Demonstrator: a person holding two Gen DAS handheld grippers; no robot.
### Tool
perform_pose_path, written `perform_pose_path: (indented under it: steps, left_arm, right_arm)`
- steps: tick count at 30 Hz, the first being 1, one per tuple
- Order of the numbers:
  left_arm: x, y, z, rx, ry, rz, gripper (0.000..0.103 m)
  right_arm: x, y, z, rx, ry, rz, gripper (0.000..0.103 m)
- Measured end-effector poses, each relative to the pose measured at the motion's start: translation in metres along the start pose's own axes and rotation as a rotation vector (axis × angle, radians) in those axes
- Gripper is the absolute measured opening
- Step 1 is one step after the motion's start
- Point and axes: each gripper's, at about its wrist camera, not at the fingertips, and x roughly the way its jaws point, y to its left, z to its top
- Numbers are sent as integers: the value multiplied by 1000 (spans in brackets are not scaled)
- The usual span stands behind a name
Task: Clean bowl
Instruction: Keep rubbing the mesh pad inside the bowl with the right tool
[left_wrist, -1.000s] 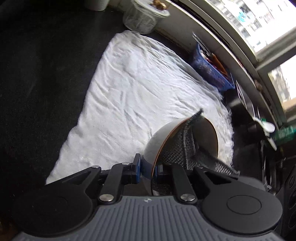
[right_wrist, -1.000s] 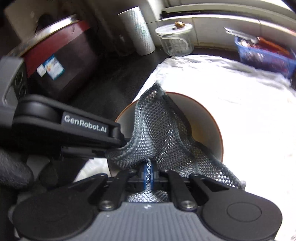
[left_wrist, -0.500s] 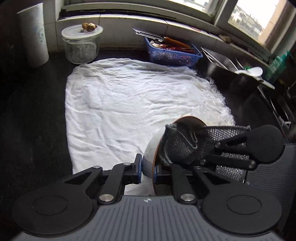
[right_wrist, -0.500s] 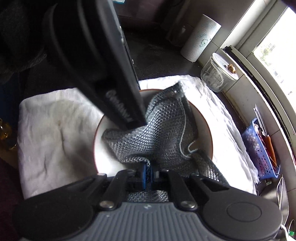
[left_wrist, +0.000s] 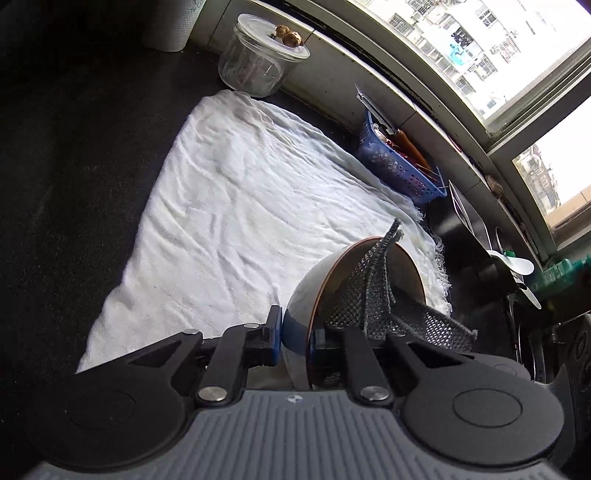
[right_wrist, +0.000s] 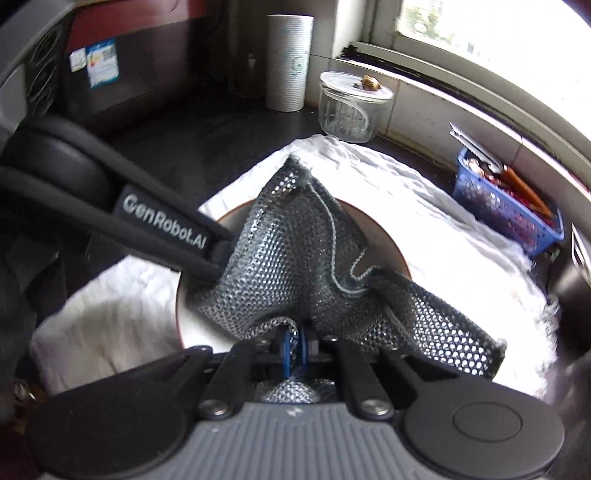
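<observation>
A white bowl (left_wrist: 314, 284) with a brown rim and a blue band is tipped on its side over a white towel (left_wrist: 240, 206). My left gripper (left_wrist: 295, 334) clamps the bowl's wall, one pad outside and one inside, and its jaws are opening slightly with the wall still between them. A grey mesh cloth (left_wrist: 369, 291) is stuffed into the bowl and hangs out to the right. In the right wrist view my right gripper (right_wrist: 293, 349) is shut on the cloth (right_wrist: 288, 258), which covers most of the bowl's inside (right_wrist: 380, 240). The left gripper's finger (right_wrist: 166, 229) reaches in from the left.
Along the window wall at the back stand a lidded glass jar (left_wrist: 258, 59) and a blue basket of utensils (left_wrist: 399, 166). A paper roll (right_wrist: 290, 62) and a dark red appliance (right_wrist: 122, 62) stand at the back left. The dark counter (left_wrist: 74, 166) surrounds the towel.
Half a second ago both views had swung round, with the right gripper in the left view. Now they are back near where they started. The cloth has shifted inside the bowl; both grips hold.
</observation>
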Motion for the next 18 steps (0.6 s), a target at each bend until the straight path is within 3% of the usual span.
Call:
perform_pose_path:
  steps: [2, 4, 7, 12, 15, 18]
  left_arm:
    - [0, 6, 2, -56, 20, -15, 15]
    - [0, 11, 4, -105, 41, -28, 17]
    - [0, 5, 6, -39, 62, -20, 17]
    - [-5, -40, 2, 444, 81, 129, 19]
    - [-3, -55, 2, 612, 97, 170, 19]
    - [1, -61, 4, 683, 108, 194, 19]
  right_arm:
    - [0, -11, -1, 177, -1, 83, 4]
    - [0, -18, -2, 276, 1, 132, 5]
    - [0, -26, -3, 330, 9, 178, 4]
    - [-5, 7, -7, -129, 30, 3, 4]
    - [-4, 22, -17, -401, 45, -70, 4]
    - [-3, 30, -25, -580, 56, -110, 4]
